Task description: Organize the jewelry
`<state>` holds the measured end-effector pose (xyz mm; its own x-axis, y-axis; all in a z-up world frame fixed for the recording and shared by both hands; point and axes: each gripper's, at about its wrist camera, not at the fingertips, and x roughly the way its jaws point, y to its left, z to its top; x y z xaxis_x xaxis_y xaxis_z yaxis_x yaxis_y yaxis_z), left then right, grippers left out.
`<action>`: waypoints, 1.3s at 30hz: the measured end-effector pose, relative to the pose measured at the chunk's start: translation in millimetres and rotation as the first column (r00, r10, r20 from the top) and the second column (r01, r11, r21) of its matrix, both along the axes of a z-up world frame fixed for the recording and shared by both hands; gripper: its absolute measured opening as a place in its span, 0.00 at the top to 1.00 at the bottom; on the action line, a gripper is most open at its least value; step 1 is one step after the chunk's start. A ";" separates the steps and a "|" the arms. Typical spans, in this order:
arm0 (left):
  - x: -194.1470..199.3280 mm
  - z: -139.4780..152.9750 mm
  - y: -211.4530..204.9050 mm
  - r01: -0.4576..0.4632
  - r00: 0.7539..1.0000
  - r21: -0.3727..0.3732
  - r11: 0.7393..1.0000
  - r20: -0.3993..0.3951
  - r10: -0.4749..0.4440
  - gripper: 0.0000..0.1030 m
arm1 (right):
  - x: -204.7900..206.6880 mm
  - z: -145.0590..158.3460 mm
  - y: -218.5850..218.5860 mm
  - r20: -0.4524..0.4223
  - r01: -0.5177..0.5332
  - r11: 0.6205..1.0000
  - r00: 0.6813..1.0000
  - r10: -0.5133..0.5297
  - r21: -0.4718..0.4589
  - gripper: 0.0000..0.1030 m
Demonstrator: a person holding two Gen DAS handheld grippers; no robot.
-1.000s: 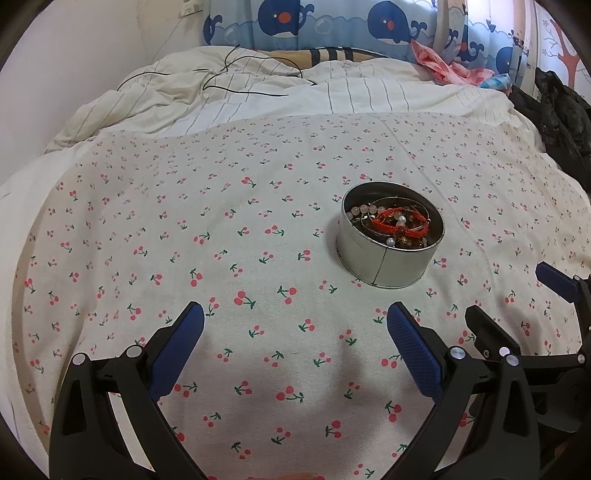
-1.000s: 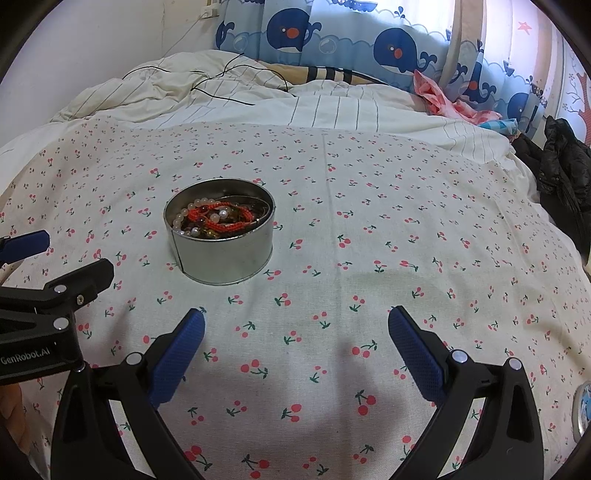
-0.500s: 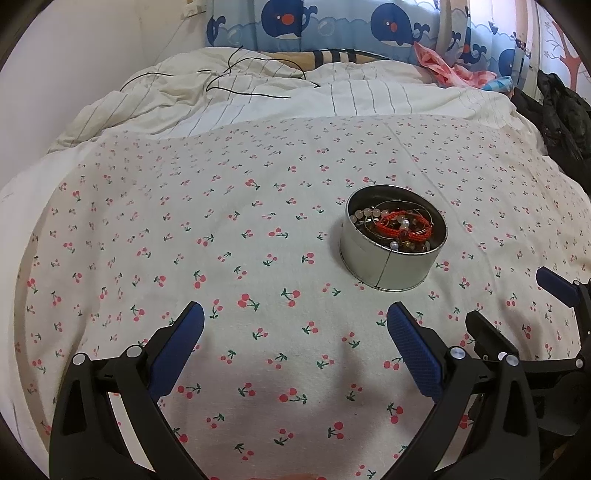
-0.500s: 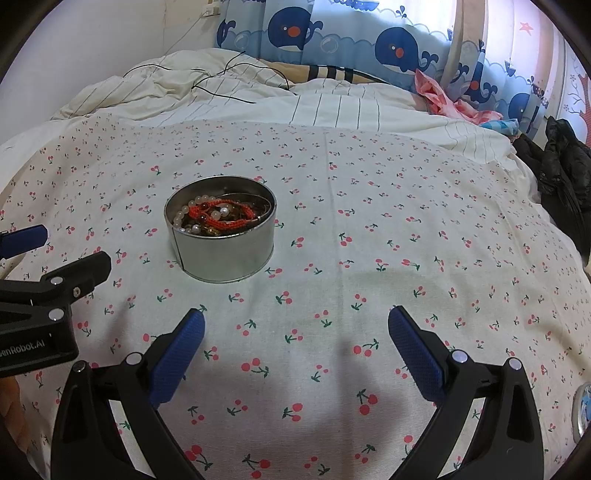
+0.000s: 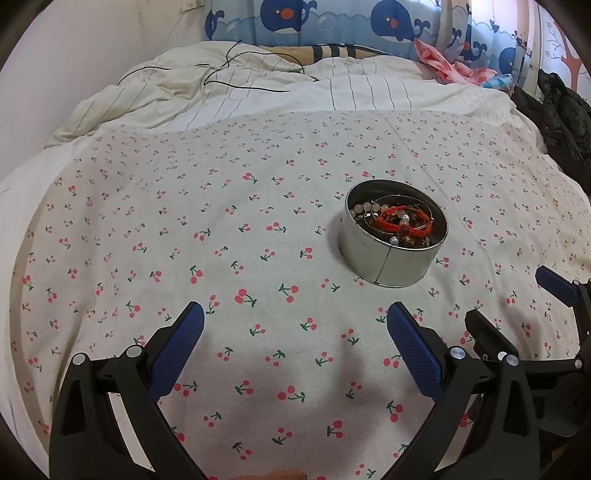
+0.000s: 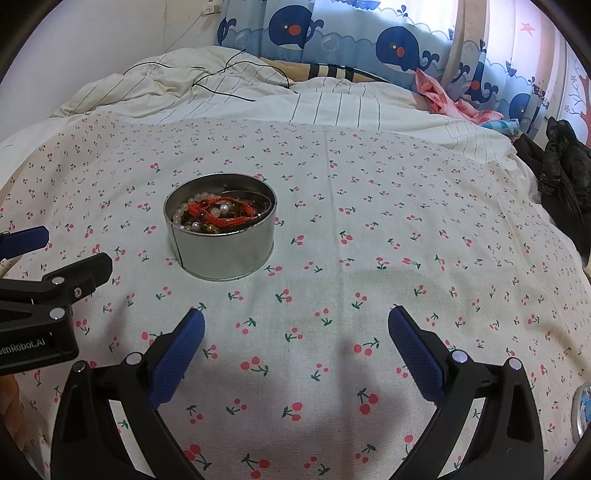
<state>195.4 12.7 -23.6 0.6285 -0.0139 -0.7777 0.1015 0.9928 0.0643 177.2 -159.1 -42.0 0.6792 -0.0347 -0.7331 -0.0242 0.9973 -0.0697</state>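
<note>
A round silver tin [image 5: 388,264] [image 6: 225,254] stands on the cherry-print cloth [image 5: 221,240]. Inside it lie a red braided bracelet [image 5: 400,223] [image 6: 225,218], pale bead strings and thin bangles in a tangle. My left gripper [image 5: 295,325] is open over bare cloth, with the tin ahead and to its right. The right gripper [image 6: 295,328] is open too, and the tin sits ahead and to its left. Each gripper shows at the edge of the other's view: the right one [image 5: 513,306] and the left one [image 6: 70,254]. Nothing is between either pair of fingers.
Behind the cloth lies a rumpled striped duvet [image 5: 258,88] with a black cable [image 5: 240,70] on it. Whale-print curtains [image 6: 332,33] hang at the back. Pink fabric [image 6: 443,96] and dark clothing [image 6: 565,162] are at the right. A small round lid-like object [image 6: 581,410] peeks in at the right edge.
Both views have drifted slightly, so the tin sits a little lower in each frame. Both grippers stay open and the jewelry has not moved.
</note>
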 end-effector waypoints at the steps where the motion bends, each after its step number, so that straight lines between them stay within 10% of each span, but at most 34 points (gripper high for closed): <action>1: 0.2 0.0 0.2 0.000 1.000 -0.001 1.000 -0.001 0.000 0.07 | 0.0 -0.1 0.1 0.000 0.000 1.000 1.000 0.000 0.000 0.07; 39: 2.2 -6.6 -2.7 -0.007 1.000 0.020 1.000 -0.019 0.007 0.07 | 0.2 -2.3 -5.2 -0.011 0.006 1.000 1.000 -0.006 -0.009 0.07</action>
